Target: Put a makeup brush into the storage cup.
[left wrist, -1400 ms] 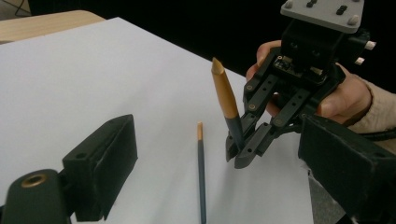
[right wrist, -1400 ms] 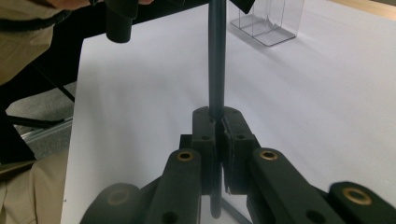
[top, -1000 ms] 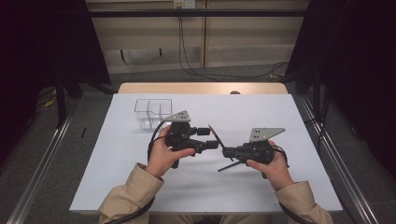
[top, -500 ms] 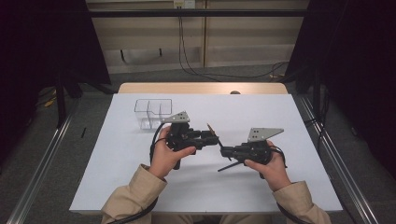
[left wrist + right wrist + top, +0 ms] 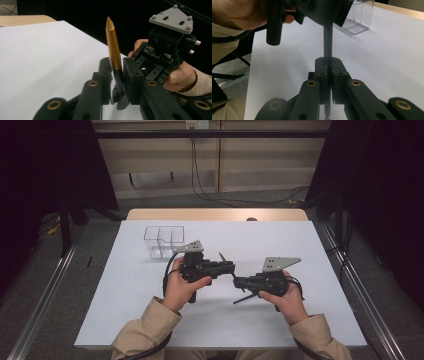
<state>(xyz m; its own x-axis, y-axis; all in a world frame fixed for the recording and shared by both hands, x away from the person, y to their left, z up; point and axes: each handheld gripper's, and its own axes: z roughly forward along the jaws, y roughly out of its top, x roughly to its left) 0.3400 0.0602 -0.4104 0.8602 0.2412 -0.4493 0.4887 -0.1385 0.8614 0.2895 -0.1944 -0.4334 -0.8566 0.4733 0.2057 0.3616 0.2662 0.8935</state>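
Left tool (image 5: 227,266) clamped on gold-and-black pen (image 5: 113,50), right tool (image 5: 239,281) clamped on the pen's dark end, clear divided container (image 5: 163,240) toward worktop's (image 5: 300,245) far-left corner.

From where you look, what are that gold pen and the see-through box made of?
The pen looks like metal or metallic-coated plastic: satiny gold barrel with a soft sheen, and a dark lower section; I can't tell which. The box seems clear rigid plastic, perhaps acrylic: transparent walls and dividers with bright edges.

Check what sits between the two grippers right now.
A pen bridges them: the left gripper clamps it near the gold section, the right gripper clamps its dark end. Both gripper views show this.
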